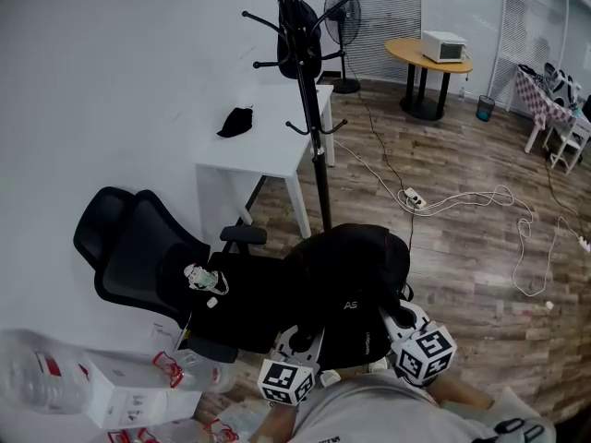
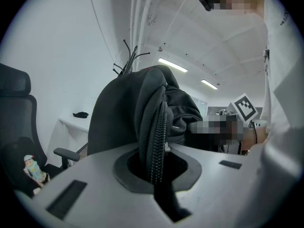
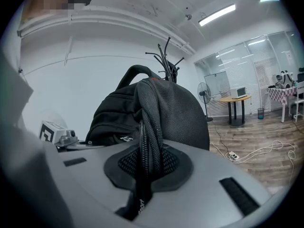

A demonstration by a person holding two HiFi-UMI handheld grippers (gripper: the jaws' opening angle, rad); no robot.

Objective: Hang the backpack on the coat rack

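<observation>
A black backpack (image 1: 355,270) hangs in the air between my two grippers, in front of the black coat rack (image 1: 312,100). My left gripper (image 1: 300,344) is shut on the backpack's zippered edge (image 2: 154,137), which runs down between its jaws. My right gripper (image 1: 399,319) is shut on a padded black strap (image 3: 147,132) of the backpack. The carry handle (image 3: 137,71) stands up at the top of the bag. The rack's hooks (image 3: 164,56) show just beyond the backpack; a dark bag (image 1: 300,40) hangs on the rack.
A black office chair (image 1: 148,257) with a small figurine (image 1: 203,280) stands at the left. A white table (image 1: 263,137) carries a dark cloth (image 1: 236,122). Behind are a fan (image 1: 342,17), a round table (image 1: 427,58), and floor cables (image 1: 462,201). White boxes (image 1: 102,386) lie at the lower left.
</observation>
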